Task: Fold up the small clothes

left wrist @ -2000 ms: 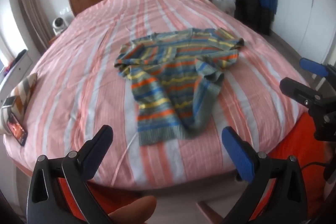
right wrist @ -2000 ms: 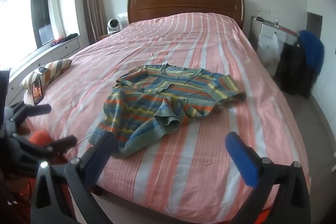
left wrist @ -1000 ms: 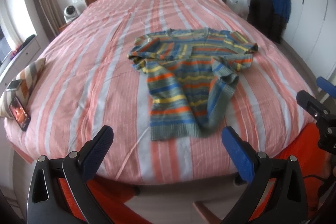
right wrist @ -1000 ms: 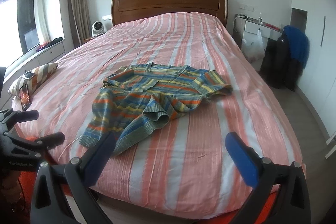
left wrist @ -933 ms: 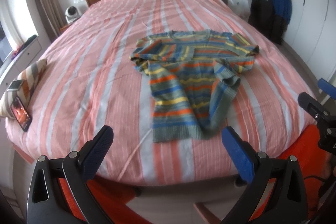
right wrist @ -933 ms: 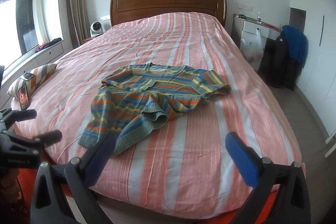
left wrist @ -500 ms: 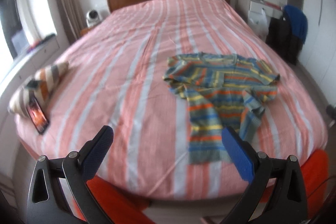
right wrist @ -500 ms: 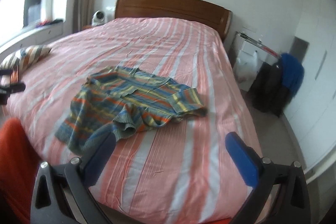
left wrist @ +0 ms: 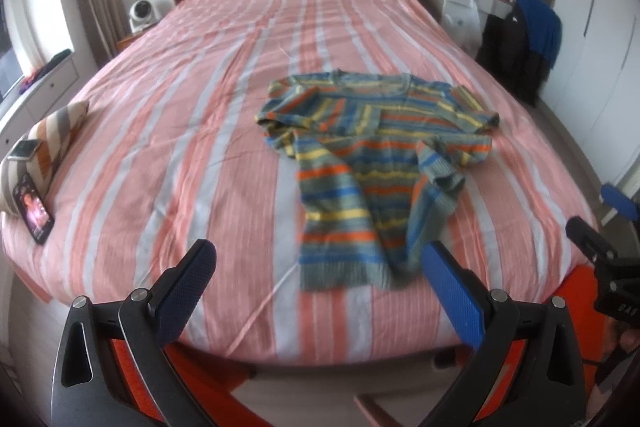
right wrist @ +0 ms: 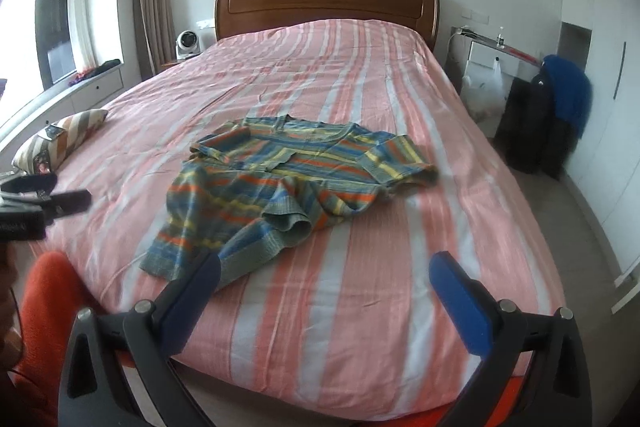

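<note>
A wide bed with a pink-and-white striped cover [left wrist: 200, 131] and a dark wooden headboard [right wrist: 326, 3] carries a striped cushion [left wrist: 56, 135] with a lit phone [left wrist: 34, 213] leaning on it, while a blue garment [right wrist: 570, 95] hangs beside the bed.

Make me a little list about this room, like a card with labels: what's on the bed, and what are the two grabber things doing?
bed: pink-and-white striped cover, wooden headboard
clothing: striped sweater, lying crumpled, one sleeve flopped over its front
left tool: open, holding nothing, short of the sweater
right tool: open, holding nothing, short of the sweater
bed's left edge: striped pillow, phone leaning on it
folding: not started
</note>
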`<action>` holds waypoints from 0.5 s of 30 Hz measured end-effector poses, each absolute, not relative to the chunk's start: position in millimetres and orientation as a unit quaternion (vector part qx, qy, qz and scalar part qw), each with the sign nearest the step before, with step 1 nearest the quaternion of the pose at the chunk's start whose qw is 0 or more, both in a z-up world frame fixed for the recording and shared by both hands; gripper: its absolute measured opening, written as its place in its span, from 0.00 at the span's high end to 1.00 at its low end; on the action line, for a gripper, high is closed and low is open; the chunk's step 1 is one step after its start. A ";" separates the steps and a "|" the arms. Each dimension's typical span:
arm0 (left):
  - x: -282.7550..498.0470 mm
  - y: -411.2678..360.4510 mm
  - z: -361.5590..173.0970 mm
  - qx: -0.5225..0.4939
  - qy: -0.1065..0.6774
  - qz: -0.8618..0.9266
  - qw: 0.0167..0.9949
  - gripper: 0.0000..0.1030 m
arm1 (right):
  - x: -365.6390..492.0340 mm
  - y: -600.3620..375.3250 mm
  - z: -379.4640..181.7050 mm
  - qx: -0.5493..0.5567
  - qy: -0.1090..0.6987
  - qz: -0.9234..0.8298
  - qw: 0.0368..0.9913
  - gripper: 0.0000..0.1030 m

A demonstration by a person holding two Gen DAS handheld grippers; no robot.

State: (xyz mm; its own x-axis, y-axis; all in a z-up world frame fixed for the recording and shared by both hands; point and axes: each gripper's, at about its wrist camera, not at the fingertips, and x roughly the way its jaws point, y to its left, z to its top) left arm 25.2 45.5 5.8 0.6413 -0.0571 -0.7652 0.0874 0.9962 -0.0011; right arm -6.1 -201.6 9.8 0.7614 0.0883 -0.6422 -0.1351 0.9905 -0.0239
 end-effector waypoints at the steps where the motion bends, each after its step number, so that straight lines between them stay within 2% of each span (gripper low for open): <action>1: 24.1 42.6 4.2 0.024 0.422 -0.041 0.905 0.00 | -6.6 -200.3 9.1 -0.038 0.339 0.058 0.938 0.00; 15: 24.1 40.9 -6.7 0.024 0.436 -0.041 0.899 0.00 | -2.8 -195.1 4.7 -0.035 0.347 0.062 0.935 0.00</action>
